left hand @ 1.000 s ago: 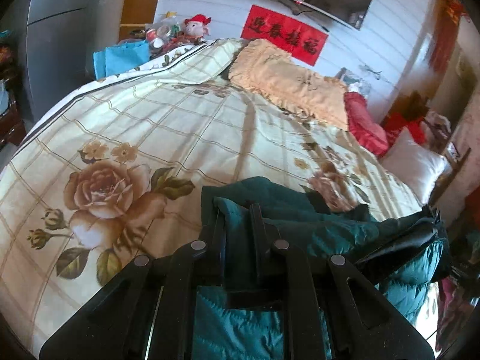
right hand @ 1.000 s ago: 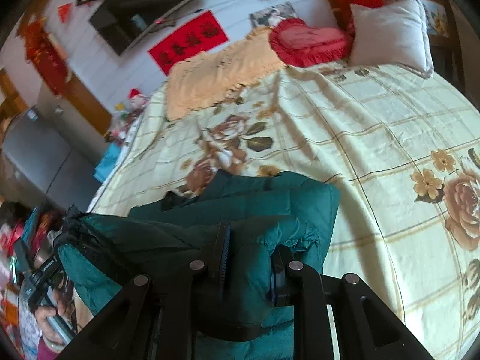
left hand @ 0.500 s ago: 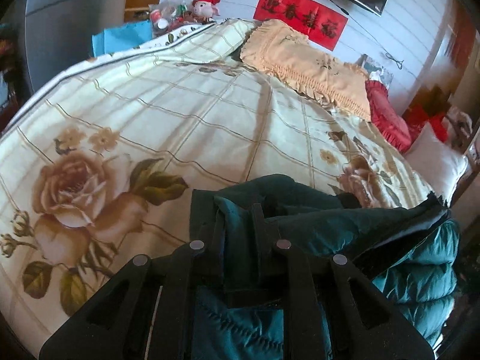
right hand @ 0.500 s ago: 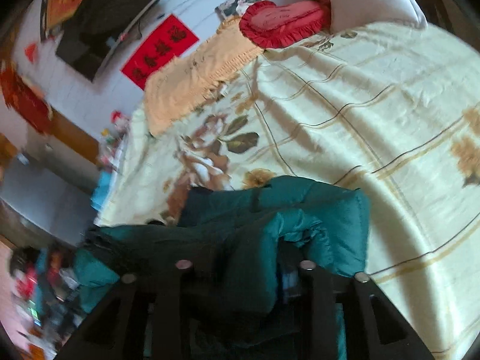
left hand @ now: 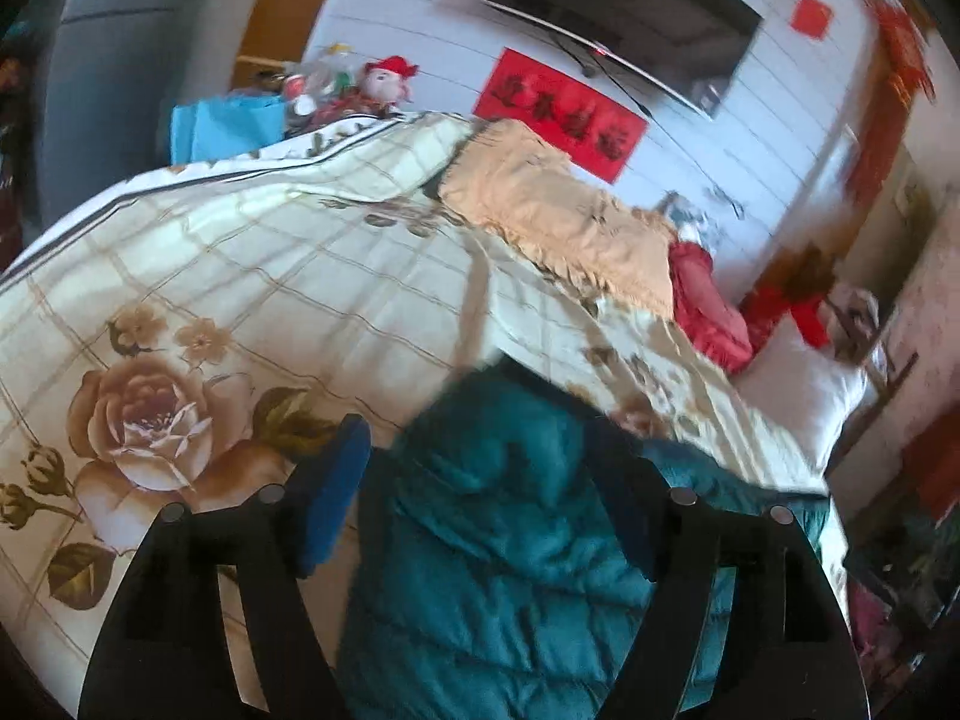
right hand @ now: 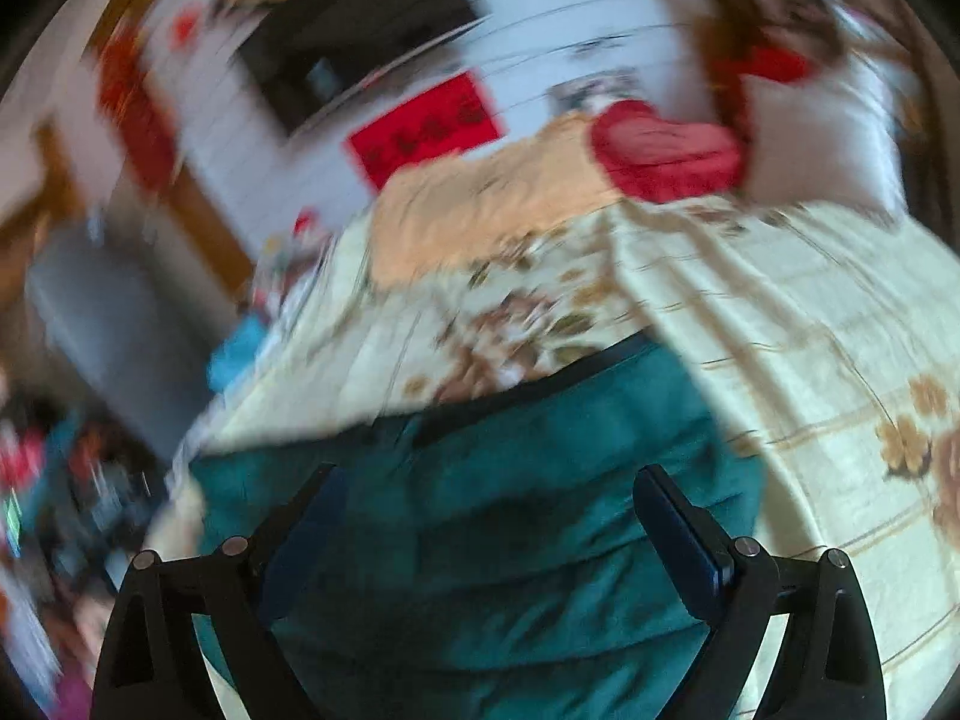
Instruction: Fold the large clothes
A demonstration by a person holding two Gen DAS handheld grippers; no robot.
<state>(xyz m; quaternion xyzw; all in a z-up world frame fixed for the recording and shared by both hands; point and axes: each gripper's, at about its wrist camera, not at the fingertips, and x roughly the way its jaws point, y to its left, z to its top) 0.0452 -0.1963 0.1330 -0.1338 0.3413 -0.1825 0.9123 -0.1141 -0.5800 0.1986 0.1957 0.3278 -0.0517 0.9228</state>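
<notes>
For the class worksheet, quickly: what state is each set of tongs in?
Left tongs: open, holding nothing, above the teal jacket.
Right tongs: open, holding nothing, above the same jacket.

Left wrist view: low over the bed [left hand: 252, 276], close above the teal padded jacket [left hand: 492, 540], facing the far wall; TV [left hand: 624, 18] at 1 o'clock, red banner [left hand: 558, 114] at 12, white pillow [left hand: 798, 396] at 3.

Right wrist view: equally low and close, motion-blurred, same wall ahead; TV [right hand: 354, 48] at 11 o'clock, white pillow [right hand: 822, 138] at 2.

Shared between views: jacket [right hand: 510, 510], floral bedspread [right hand: 810, 330], beige blanket [left hand: 558, 222], red cushion [right hand: 666, 156], banner, TV.
</notes>
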